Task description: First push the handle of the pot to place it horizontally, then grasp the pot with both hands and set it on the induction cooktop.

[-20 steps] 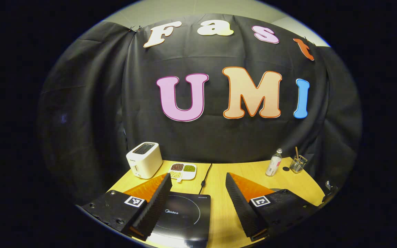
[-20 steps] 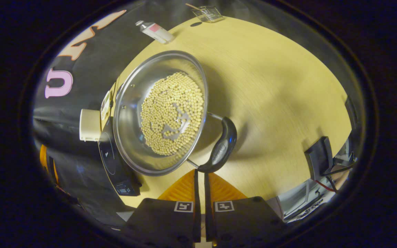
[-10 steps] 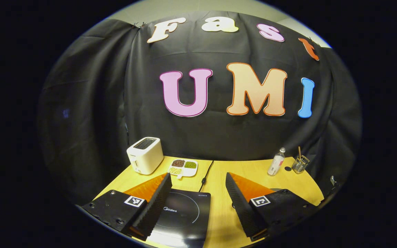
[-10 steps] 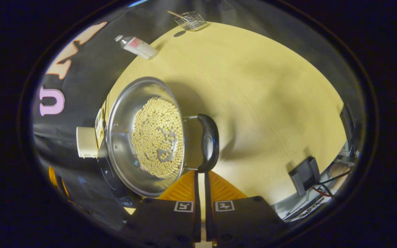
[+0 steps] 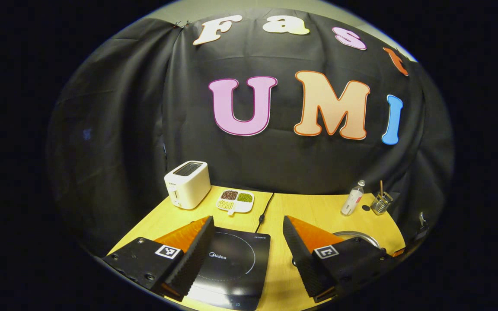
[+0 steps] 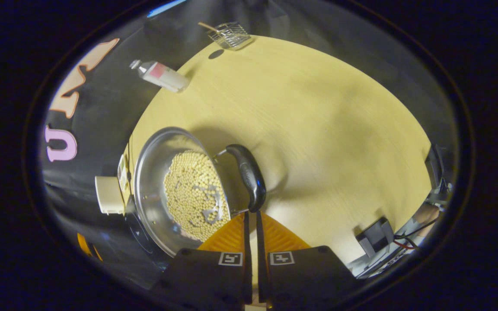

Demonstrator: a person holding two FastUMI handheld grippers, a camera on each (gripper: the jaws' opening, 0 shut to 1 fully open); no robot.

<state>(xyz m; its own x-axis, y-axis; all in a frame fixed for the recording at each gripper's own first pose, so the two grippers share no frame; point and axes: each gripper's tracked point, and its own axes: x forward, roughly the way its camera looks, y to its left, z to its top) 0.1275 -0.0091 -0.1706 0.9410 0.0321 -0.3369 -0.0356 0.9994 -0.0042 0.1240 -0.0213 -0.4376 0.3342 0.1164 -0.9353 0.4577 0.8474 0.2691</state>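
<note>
A: Left gripper view?
B: Left gripper point(image 5: 247, 229) spread wide, holding nothing, above the induction cooktop point(image 5: 231, 263) on the wooden table point(image 5: 318, 207). Pot point(image 5: 357, 235) rim peeks past its right finger. Toaster point(image 5: 187, 184), divided bean dish point(image 5: 235, 201), bottle point(image 5: 352, 203) and wire holder point(image 5: 381, 203) along the back.
A: Right gripper view?
B: Right gripper point(image 6: 251, 214) fingers closed together, nothing between them, tips touching the near end of the black handle point(image 6: 247, 175). Pot point(image 6: 154, 181), holding pale beans point(image 6: 193, 194), sits on the table beside the cooktop point(image 6: 138, 231).
</note>
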